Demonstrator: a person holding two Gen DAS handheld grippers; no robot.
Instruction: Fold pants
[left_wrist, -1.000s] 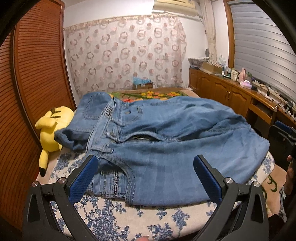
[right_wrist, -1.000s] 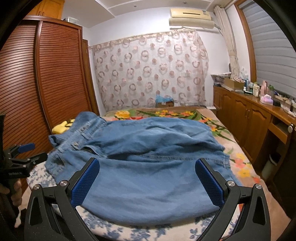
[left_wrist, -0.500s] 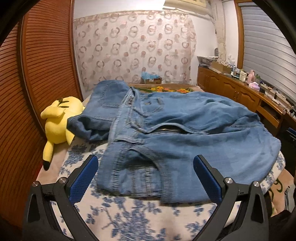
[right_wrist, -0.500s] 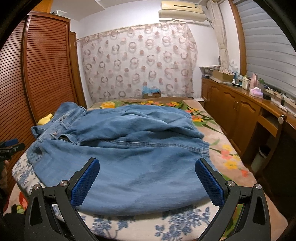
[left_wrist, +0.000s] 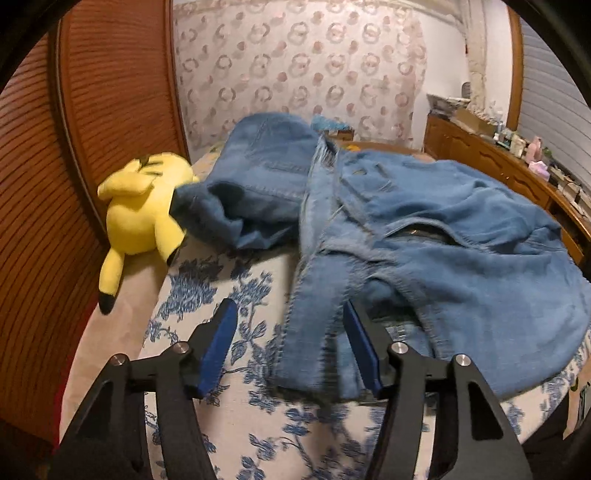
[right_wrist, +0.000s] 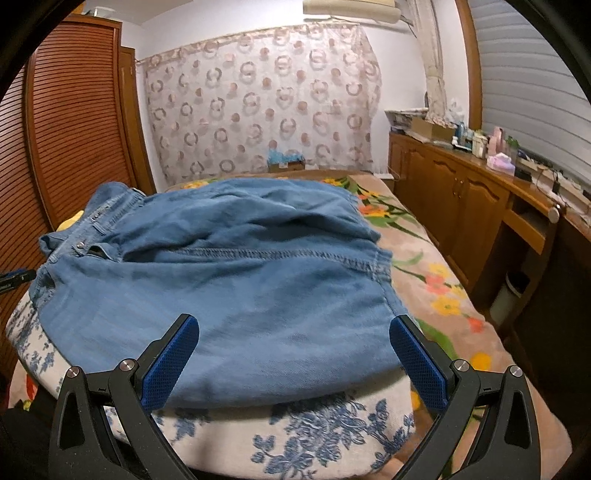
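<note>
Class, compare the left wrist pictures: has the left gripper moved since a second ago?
Yes. The left gripper has moved closer to the jeans, toward the yellow plush toy side; its jaws have been closing around the waistband corner.

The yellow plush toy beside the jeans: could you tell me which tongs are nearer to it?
Left. The left tongs are near the yellow plush toy; the right tongs are across the blue jeans.

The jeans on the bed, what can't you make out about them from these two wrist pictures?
- Left wrist view: the near edge of the jeans is motion-blurred between the left gripper fingers, whose jaws have just been closing; contact unclear.
- Right wrist view: the right gripper hides the jeans' near hem.
- Both views: the legs' far ends are folded under or hidden.
- Left wrist view: the yellow plush toy is partly covered by denim.
</note>
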